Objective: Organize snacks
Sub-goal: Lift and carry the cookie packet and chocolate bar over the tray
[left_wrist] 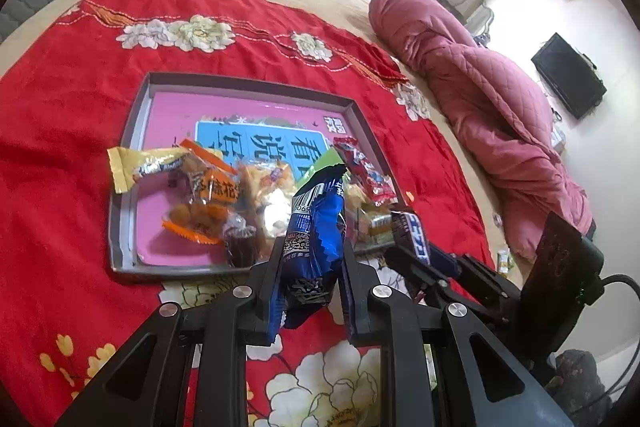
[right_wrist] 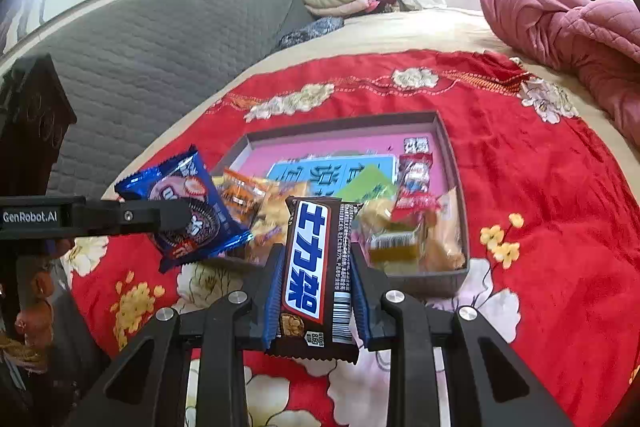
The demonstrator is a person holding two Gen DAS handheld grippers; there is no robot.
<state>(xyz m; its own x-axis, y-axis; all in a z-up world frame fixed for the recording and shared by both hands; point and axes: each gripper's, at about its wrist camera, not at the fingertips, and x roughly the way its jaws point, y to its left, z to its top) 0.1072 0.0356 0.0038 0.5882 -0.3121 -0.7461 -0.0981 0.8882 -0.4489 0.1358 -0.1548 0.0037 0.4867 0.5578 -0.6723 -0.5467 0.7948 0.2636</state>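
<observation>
Our two black plastic grippers
We see the left gripper (left_wrist: 310, 259) and right gripper (right_wrist: 316, 267): blue-lined jaws, silver screws, white "GenRobot.AI" lettering, black cable.

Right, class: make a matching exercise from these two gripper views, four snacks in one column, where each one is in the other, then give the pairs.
Things
1. blue cookie packet
2. brown chocolate bar
3. yellow candy wrapper
4. red snack packet

Places
A. draped over the tray's left rim
B. between the fingers of the right gripper
C. inside the tray, right side
D. between the fingers of the left gripper

Pairs: 1-D, 2-B, 3-A, 4-C
</observation>
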